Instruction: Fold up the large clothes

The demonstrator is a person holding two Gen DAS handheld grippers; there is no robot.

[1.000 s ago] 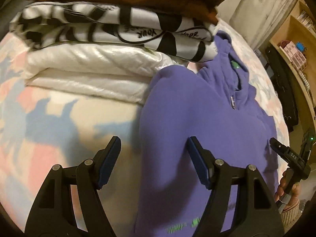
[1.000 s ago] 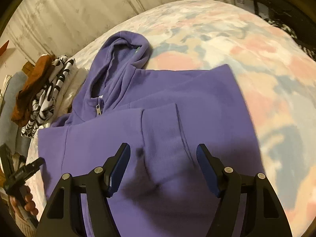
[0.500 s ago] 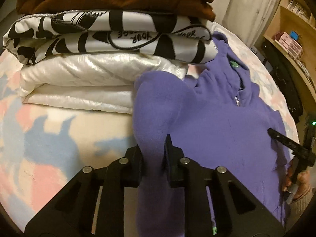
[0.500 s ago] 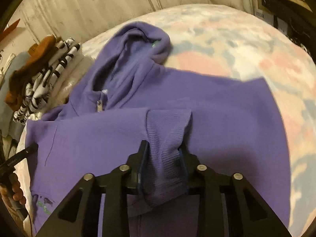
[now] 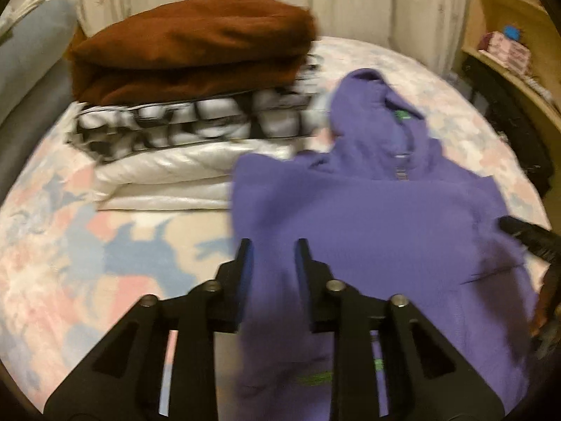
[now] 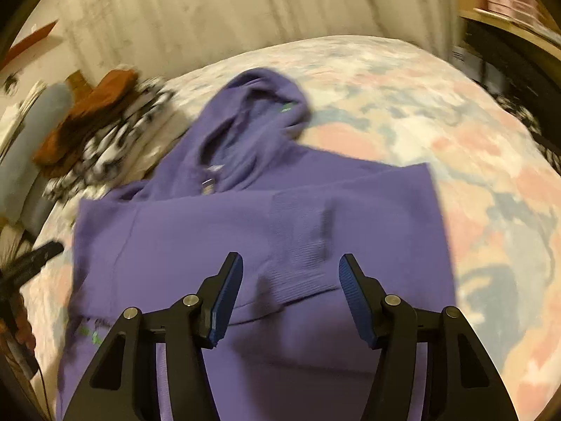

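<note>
My left tongs [image 5: 271, 249] are clamped on the purple hoodie's [image 5: 378, 217] edge, I think; my right tongs [image 6: 289, 266] hang apart above its ribbed cuff [image 6: 298, 256].

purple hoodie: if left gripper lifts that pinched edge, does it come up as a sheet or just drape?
Probably drapes: the purple hoodie bunches into a soft fold between the left gripper fingers. Its thick, fleece-like look suggests moderate weight, so the unheld part likely drags on the bedspread. The ribbed cuff lies loose in front of the open right gripper and may flop.
</note>
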